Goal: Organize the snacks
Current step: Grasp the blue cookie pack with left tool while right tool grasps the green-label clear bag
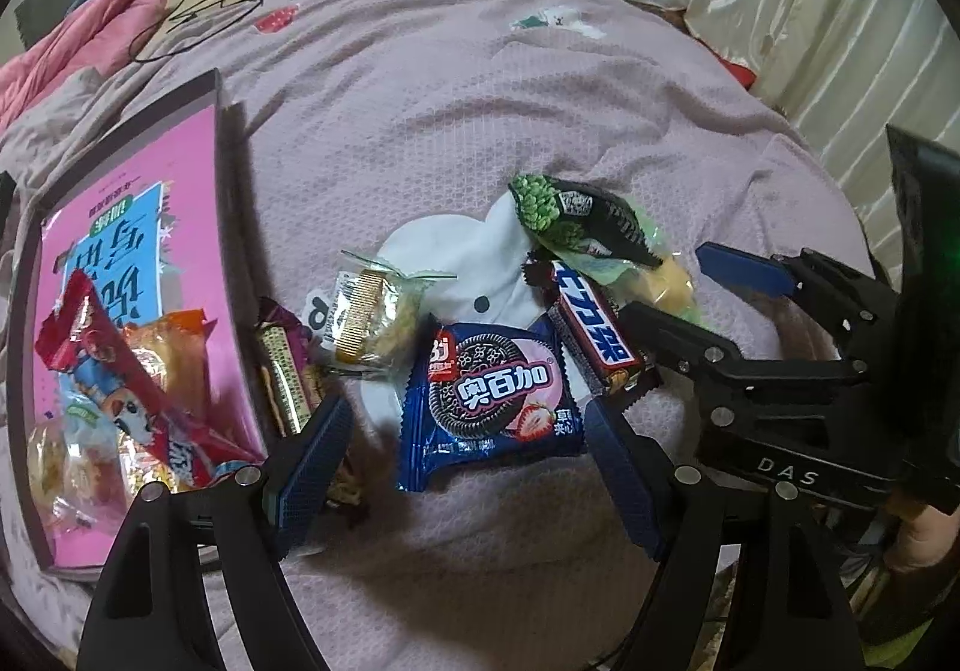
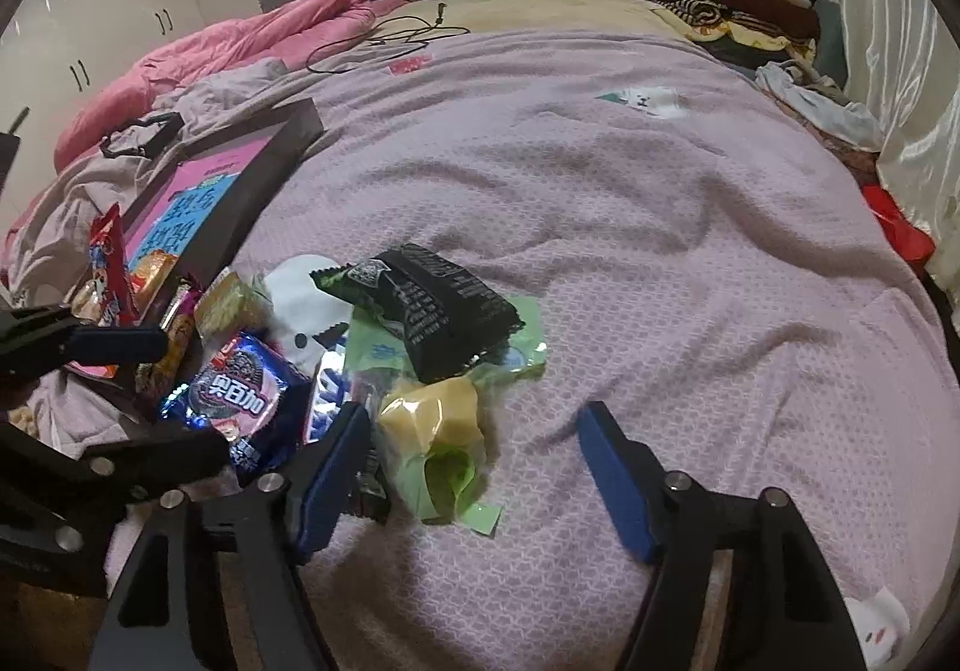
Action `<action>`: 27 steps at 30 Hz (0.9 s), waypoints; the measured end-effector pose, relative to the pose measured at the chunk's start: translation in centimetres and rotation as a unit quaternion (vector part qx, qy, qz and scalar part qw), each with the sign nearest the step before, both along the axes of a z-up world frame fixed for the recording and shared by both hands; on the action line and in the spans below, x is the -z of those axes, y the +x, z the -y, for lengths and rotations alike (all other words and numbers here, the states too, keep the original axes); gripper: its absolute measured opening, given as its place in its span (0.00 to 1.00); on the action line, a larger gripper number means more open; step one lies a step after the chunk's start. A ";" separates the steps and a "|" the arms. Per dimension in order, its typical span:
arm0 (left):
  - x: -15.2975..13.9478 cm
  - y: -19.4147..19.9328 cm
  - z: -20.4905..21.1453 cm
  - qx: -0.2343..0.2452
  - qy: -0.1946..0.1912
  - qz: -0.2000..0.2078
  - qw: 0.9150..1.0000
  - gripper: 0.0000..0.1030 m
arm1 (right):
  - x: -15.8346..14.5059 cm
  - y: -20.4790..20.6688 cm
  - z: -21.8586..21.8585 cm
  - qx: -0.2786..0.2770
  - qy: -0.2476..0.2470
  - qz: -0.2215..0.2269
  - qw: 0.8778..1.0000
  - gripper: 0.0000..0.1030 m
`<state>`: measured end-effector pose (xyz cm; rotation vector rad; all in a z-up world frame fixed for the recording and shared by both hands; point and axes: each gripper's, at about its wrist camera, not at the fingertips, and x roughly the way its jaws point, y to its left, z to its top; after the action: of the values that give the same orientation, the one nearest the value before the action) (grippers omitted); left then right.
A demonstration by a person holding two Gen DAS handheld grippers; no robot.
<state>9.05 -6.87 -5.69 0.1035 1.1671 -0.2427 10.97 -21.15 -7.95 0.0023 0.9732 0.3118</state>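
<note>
Snacks lie heaped on lilac bedspread [image 2: 690,263] — left tool [image 1: 468,467] wide over cookie packet [image 1: 489,401], right tool [image 2: 474,467] wide, empty.

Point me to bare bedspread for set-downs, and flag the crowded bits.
Free: the lilac bedspread right of and beyond the black packet, up to the folded clothes. Crowded: the snack heap around the cookie pack and the near half of the box.

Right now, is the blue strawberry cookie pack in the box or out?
Out. The blue cookie pack lies flat on the purple blanket, right of the pink-lined box, between the left gripper's open fingers.
</note>
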 end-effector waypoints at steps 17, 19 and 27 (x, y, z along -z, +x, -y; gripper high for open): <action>2.0 1.5 0.9 -0.014 0.013 -0.013 1.000 0.78 | 0.2 1.1 0.4 -0.028 0.075 -0.011 0.997 0.36; 2.2 1.5 1.1 -0.013 0.018 -0.015 1.000 0.78 | 0.2 0.7 0.3 -0.034 0.082 -0.012 0.996 0.36; 2.5 1.8 1.2 -0.018 0.010 -0.018 1.000 0.70 | -0.3 -0.5 1.1 -0.033 0.127 -0.024 0.991 0.36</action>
<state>10.81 -8.04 -8.21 0.0951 1.2061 -0.2016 10.45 -22.26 -7.65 0.2103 0.9774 0.4970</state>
